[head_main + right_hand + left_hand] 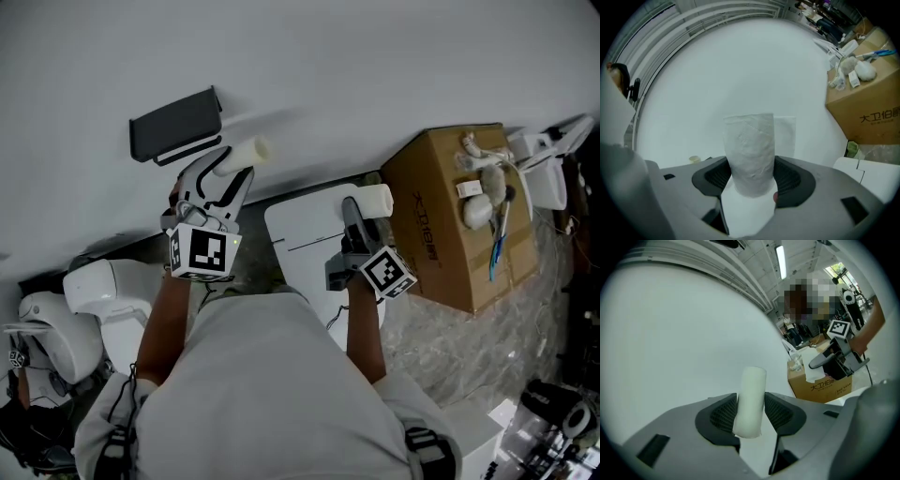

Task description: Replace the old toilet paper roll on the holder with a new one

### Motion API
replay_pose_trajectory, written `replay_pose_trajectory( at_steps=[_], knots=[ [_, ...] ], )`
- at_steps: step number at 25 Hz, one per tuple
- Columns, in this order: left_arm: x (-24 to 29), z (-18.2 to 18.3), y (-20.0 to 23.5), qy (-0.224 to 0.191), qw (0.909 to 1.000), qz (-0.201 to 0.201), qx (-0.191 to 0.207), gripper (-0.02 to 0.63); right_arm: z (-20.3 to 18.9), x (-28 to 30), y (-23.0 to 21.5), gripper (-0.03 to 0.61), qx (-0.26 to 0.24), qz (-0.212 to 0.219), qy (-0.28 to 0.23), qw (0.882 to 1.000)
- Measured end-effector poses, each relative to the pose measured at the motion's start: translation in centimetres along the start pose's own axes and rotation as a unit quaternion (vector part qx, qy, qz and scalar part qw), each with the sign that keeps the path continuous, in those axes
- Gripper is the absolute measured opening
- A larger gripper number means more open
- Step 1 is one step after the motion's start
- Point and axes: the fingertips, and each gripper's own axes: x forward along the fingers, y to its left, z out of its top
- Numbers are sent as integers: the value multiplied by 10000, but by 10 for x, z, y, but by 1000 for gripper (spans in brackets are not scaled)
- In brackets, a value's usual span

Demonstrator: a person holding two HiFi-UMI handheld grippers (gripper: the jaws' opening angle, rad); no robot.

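1. Two rolls are in hand, and neither is on the holder (pixel 176 125). We judge the swap to be about halfway done.
2. Our left gripper (pixel 225 178) has its jaws pressed in on the old roll (pixel 751 399). It is a slim, bare white tube standing up between the pads. It is held out in front of the wall (pixel 375 75), just right of and below the holder and not touching it.
3. Our right gripper (pixel 361 211) has its jaws closed round the new roll (pixel 751 154). The roll is full and embossed, and a loose sheet shows behind it. It is held over the white flat-topped fixture (pixel 305 230), well apart from the holder.
4. Removal looks done, since the dark holder on the wall appears bare. We cannot make out its bar or spindle from here.
5. What is left, as we judge it, is to put the old tube aside, bring the new roll across to the holder and seat it there.
6. For surface, the wall is plain, white and smooth. The holder is the only fitting on it.
7. A brown cardboard box (pixel 441 202) stands to the right with small white odds and ends on top. Clear plastic sheeting (pixel 469 337) lies crumpled at its foot.
8. A white toilet (pixel 103 291) sits to the left, low against the wall. The floor between the two fixtures is dark.
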Motion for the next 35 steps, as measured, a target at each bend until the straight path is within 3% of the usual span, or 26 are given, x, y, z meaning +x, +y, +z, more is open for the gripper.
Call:
replay_pose_trajectory(
  at_steps=[5, 10, 13, 16, 20, 25, 30, 35],
  knots=[
    [-49, -16, 36, -126, 9982, 440, -385, 204, -21, 14, 32, 285, 237, 232, 48, 9994],
    [-98, -41, 70, -127, 9932, 954, -656, 204, -38, 29, 59, 284, 1354, 392, -101, 9900],
    [-126, -61, 85, 14, 9885, 1243, -856, 204, -42, 40, 68, 284, 1707, 542, -192, 9836],
    [-157, -74, 101, 112, 9848, 1540, -799, 204, -47, 56, 78, 284, 2017, 747, -192, 9764],
    [-196, -104, 119, 416, 9726, 2005, -1099, 204, -60, 88, 95, 282, 1979, 920, 26, 9759],
    [-234, -126, 135, 690, 9602, 2474, -1097, 204, -81, 130, 121, 282, 2251, 1217, 343, 9661],
    [-259, -147, 137, 995, 9486, 2729, -1257, 204, -99, 164, 140, 282, 2625, 1436, 534, 9527],
    [-274, -158, 139, 1141, 9446, 2808, -1263, 204, -114, 186, 159, 276, 2641, 1605, 706, 9484]
  ],
)
